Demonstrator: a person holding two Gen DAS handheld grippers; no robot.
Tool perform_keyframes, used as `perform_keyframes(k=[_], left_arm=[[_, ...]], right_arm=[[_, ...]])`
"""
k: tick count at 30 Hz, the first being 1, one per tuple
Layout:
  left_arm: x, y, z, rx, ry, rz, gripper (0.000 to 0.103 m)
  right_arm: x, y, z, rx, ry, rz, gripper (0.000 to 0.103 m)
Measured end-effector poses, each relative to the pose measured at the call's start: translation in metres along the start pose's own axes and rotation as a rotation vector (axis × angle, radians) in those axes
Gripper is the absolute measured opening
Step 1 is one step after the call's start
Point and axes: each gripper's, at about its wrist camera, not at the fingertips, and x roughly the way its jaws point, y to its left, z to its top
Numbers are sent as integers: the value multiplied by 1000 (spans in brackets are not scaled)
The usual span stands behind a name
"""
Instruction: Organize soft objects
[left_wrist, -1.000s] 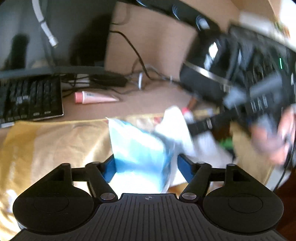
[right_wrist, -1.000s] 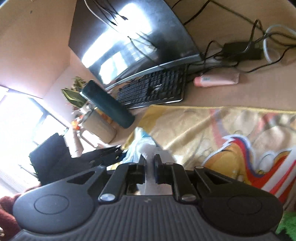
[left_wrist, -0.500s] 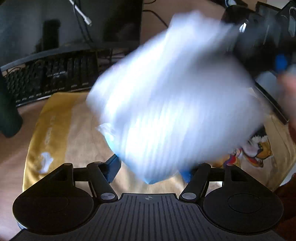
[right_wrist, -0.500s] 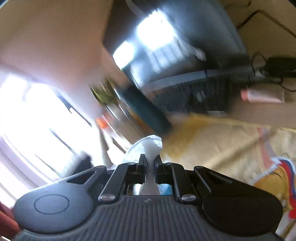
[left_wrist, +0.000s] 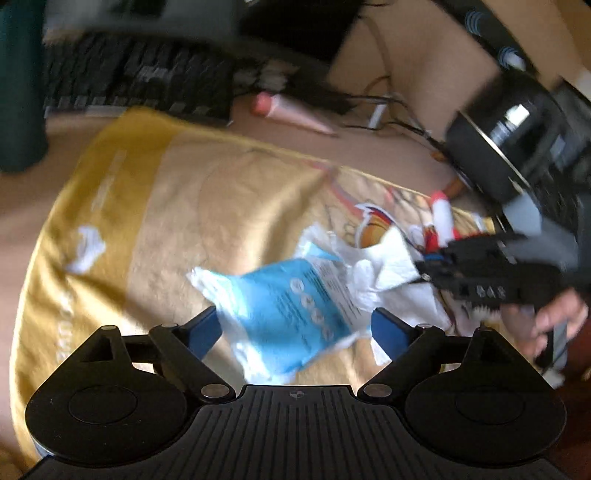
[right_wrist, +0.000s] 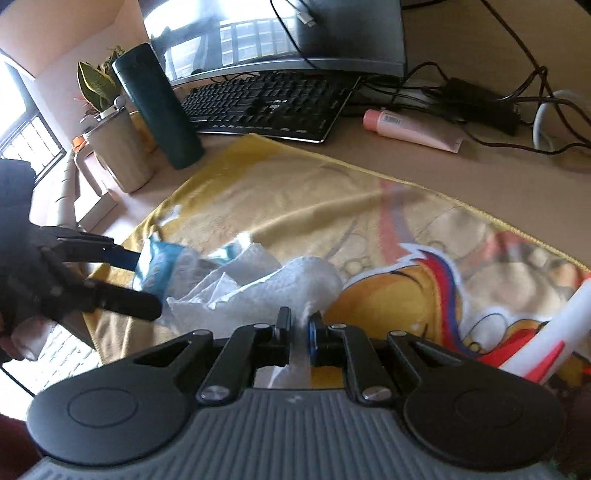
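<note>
A blue and white tissue packet (left_wrist: 291, 314) lies low over the yellow cartoon towel (left_wrist: 207, 206), held between the blue pads of my left gripper (left_wrist: 295, 319). White tissue paper (left_wrist: 391, 269) spills from the packet's right end. My right gripper (left_wrist: 421, 272) pinches that tissue. In the right wrist view, the right gripper (right_wrist: 299, 325) is shut on the crumpled white tissue (right_wrist: 280, 284). The tissue trails left to the packet (right_wrist: 159, 266), which sits in the left gripper (right_wrist: 146, 282). A hand is behind each gripper.
Behind the towel (right_wrist: 332, 192) are a black keyboard (right_wrist: 266, 103), a monitor (right_wrist: 280, 33), a pink tube (right_wrist: 410, 129) and tangled cables (right_wrist: 517, 110). A dark green tumbler (right_wrist: 159, 107) and a beige mug (right_wrist: 118, 155) stand at the left. A black rounded object (left_wrist: 502, 155) sits far right.
The packet swung up in front of the left camera, then came back down onto the towel. The right gripper has kept its hold on the tissue, which now trails out longer from the packet.
</note>
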Motion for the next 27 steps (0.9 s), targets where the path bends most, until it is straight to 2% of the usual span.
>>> perform_keyframes(k=[2,3,5,7,9,11,13,15,16,21,23,27], left_arm=[[8,8,6,-77,18,40,89],[11,11,7,-107,19,27,81],[13,7,10,-113,12,12,73],[8,-10,13,-25,-30,39,66],[-2,-33,13,95,-119,74,56],[-12,-65,11,288,-271,124,56],[-7,-94,-1,531,-411,222,56],[9,-100,-7,595,-400,253,55],[18,-98,-10,588,-369,249,55],[18,-92,-24,609,-366,269,58],[19,-89,-28,623,-334,282,60],[20,-82,-38,616,-270,293,63]], right_arm=[[-3,-1,-1,7,-1,0,12],[-2,-2,0,11,-2,0,12],[-4,-3,1,20,-14,5,12],[-14,-9,2,48,-47,10,12],[-25,-17,6,85,-89,9,12],[-38,-27,13,125,-145,-10,12],[-51,-36,20,155,-196,-29,12],[-59,-40,27,165,-226,-36,12],[-61,-40,29,164,-234,-35,12],[-54,-24,41,131,-226,7,12],[-53,-11,48,120,-237,70,12],[-65,12,62,146,-308,421,12]])
